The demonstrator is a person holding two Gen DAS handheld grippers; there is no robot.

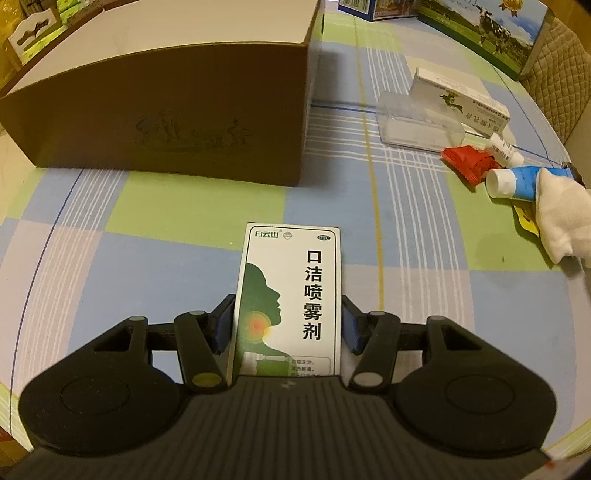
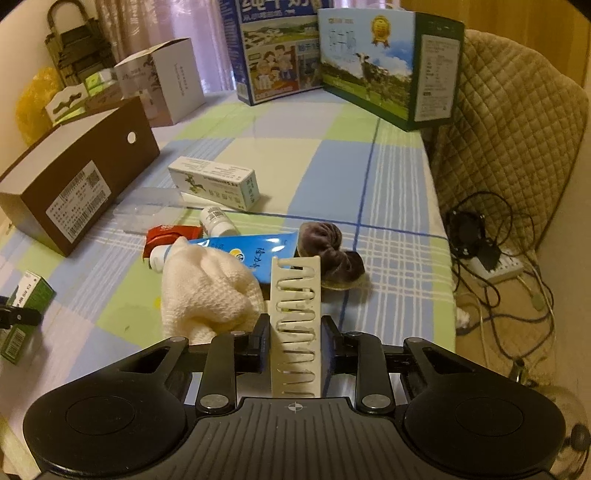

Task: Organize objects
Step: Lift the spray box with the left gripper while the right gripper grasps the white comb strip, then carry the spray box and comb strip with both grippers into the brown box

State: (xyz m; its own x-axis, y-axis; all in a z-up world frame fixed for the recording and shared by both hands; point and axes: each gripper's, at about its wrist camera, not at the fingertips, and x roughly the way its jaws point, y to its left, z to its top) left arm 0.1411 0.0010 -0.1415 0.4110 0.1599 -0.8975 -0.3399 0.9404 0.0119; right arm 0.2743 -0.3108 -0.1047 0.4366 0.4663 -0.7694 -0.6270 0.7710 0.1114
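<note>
The spray box (image 1: 290, 299) has its near end hidden behind the gripper body. A white cloth (image 2: 207, 291) covers part of the blue tube (image 2: 255, 247), and the small bottle (image 2: 216, 221) label is too small to read.

A table (image 2: 399, 192) stood under a checked cloth of pale blue, green and lilac. Beside its far right edge sat a chair (image 2: 517, 122) draped in a quilted beige cover. On the floor below lay a white power strip (image 2: 498, 267) amid tangled black cables. A pinkish curtain (image 2: 166, 26) hung behind the table, and the light was warm and dim
</note>
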